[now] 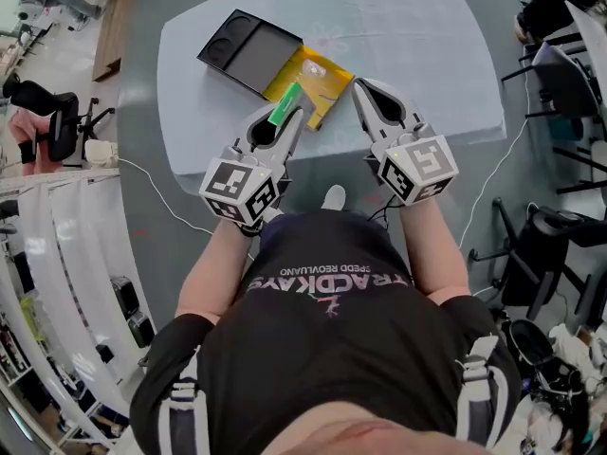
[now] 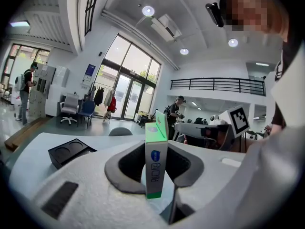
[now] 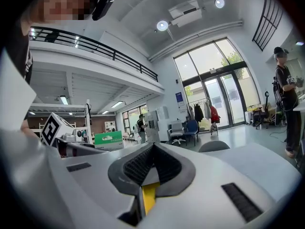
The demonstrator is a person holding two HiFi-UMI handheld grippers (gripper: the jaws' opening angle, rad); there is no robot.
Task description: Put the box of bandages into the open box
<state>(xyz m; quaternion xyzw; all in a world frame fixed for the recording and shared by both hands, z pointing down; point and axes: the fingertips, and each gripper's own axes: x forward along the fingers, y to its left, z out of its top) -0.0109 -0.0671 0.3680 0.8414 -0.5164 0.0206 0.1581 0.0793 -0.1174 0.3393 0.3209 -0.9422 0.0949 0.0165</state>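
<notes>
Green-and-white, the bandage box [image 2: 156, 159] is pinched by the left tool [image 2: 157, 168] just at the near edge of the open yellow box [image 1: 321, 79] on the counter [image 1: 427, 45]. The right tool [image 3: 151, 151] is pressed together, empty. For a clean drop, the load is best carried over the opening, levelled and lowered before the grip is eased. Its long axis is laid along the jaws, far end aimed at the yellow box.
</notes>
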